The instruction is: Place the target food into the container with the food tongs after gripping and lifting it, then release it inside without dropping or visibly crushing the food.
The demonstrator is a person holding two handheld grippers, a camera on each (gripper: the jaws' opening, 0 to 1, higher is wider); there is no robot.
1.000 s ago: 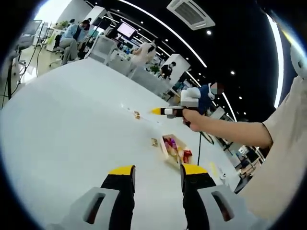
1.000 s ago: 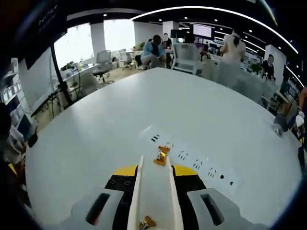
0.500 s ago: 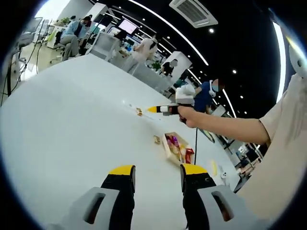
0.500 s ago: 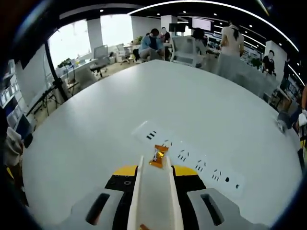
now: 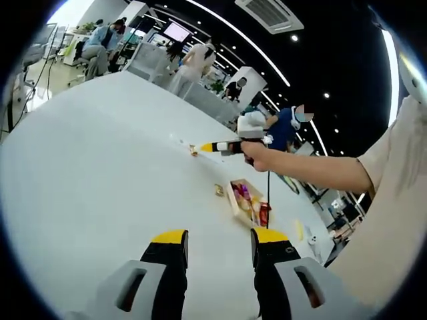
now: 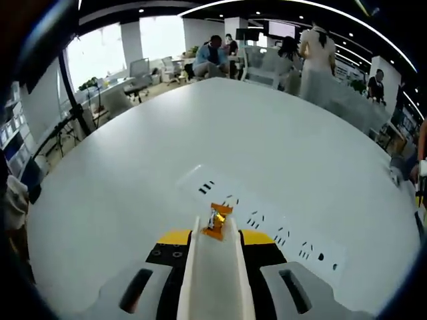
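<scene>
A gold-wrapped candy (image 6: 217, 220) lies on the white table (image 6: 133, 187), right at the tips of the white food tongs (image 6: 215, 273). The two tong arms are pressed together with the candy's near end between their tips. My right gripper (image 6: 215, 237) is shut on the tongs. In the left gripper view a hand holds that right gripper (image 5: 230, 146) level over the table, with the candy (image 5: 193, 150) at its tip. The wooden container (image 5: 248, 204) holds several wrapped foods. My left gripper (image 5: 219, 239) stands open and holds nothing, well short of the container.
A second wrapped candy (image 5: 218, 191) lies just left of the container. A strip of flush sockets (image 6: 267, 220) runs across the table beyond the tongs. People sit and stand at desks (image 6: 220, 53) past the table's far edge.
The tong arms, apart a second ago, have closed together on the candy. In the left gripper view the right gripper has edged towards the candy.
</scene>
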